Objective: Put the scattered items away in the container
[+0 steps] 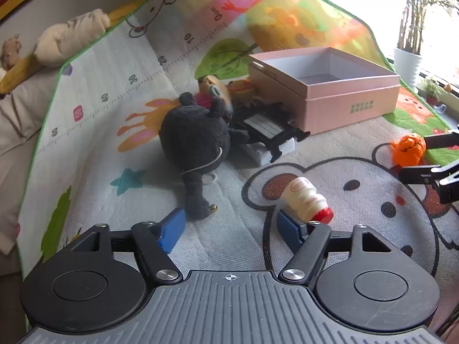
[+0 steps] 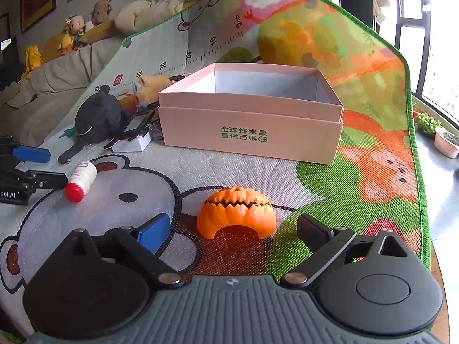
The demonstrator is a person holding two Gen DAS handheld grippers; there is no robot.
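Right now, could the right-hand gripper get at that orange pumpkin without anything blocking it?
Probably yes. The right gripper is open, and the pumpkin sits on the mat just ahead, between its fingers, with nothing in the way. The pink box stands well behind.

A: What sits behind the black plush (image 1: 198, 132)?

B: Hard to say. An orange toy (image 1: 215, 87) and something red are half hidden by it; I can't tell what they are. The black tray (image 1: 266, 129) beside it runs under the plush's far side.

A: And the box (image 2: 249, 126)?

B: Its floor is mostly hidden by the near wall. On the left wrist view the green print on the box is too small to read.

A: The other gripper?

B: The right gripper (image 1: 413, 154) is cut off by the right edge; the left gripper (image 2: 43, 169) by the left edge.
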